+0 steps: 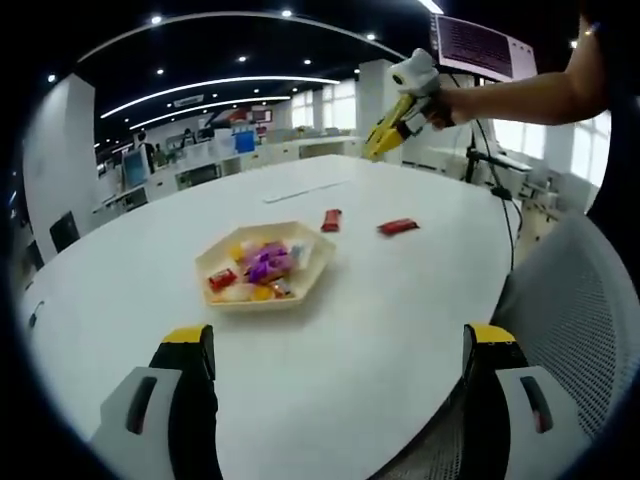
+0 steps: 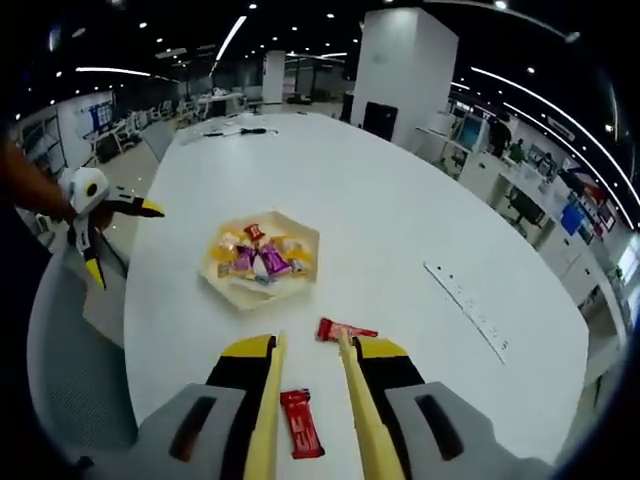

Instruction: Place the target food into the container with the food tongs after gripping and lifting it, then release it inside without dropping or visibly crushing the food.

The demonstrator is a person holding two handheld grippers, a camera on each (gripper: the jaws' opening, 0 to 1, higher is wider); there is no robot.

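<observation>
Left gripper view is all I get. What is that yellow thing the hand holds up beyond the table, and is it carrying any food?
Observer: It is a pair of food tongs, set between the jaws of the right gripper. In the right gripper view its two blades stand apart and grip nothing.
Visitor: Is it aimed at the tray or at those two red bars?
Observer: At the bars. From up there the far red bar lines up with one blade's tip, and the near red bar shows on the table between the blades. The tray of sweets lies further ahead.
</observation>
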